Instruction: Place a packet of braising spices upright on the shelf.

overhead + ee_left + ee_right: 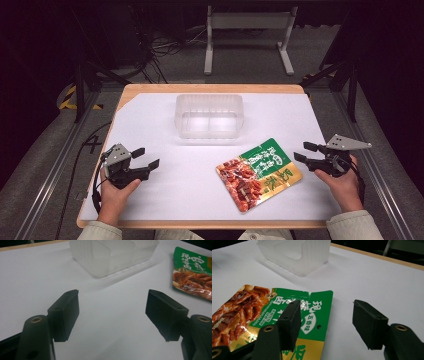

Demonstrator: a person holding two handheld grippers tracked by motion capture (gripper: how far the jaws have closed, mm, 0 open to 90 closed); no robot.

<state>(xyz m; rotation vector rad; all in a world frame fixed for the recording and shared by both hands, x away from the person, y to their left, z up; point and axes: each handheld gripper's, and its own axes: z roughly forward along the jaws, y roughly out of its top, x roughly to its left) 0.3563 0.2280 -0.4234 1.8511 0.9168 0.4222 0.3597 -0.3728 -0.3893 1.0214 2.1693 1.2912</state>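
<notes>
Resting at the near right of the white-covered worktop point(150, 120), the right gripper point(306, 152) points its jaws toward the snack pouch point(259, 172), which lies flat just ahead of and slightly to the left of them; in the right gripper view one jaw overlaps the pouch's green end point(317, 312) while the other stands over bare worktop, so the jaws are well open, hold nothing, and do not yet straddle the pouch. The left gripper point(146, 157), held low at the near left, likewise has its jaws wide apart and empty; the pouch point(192, 272) appears far to the right of them, well apart. Beyond both sets of jaws, toward the far middle of the worktop, stands the clear plastic container point(209, 116), open side up and empty as far as can be seen, its inner divider visible in the left gripper view point(112, 252). Judged from this layout, the pouch is placed within easy reach of the right jaws for a pickup by its near edge, and the container is the likely destination.
</notes>
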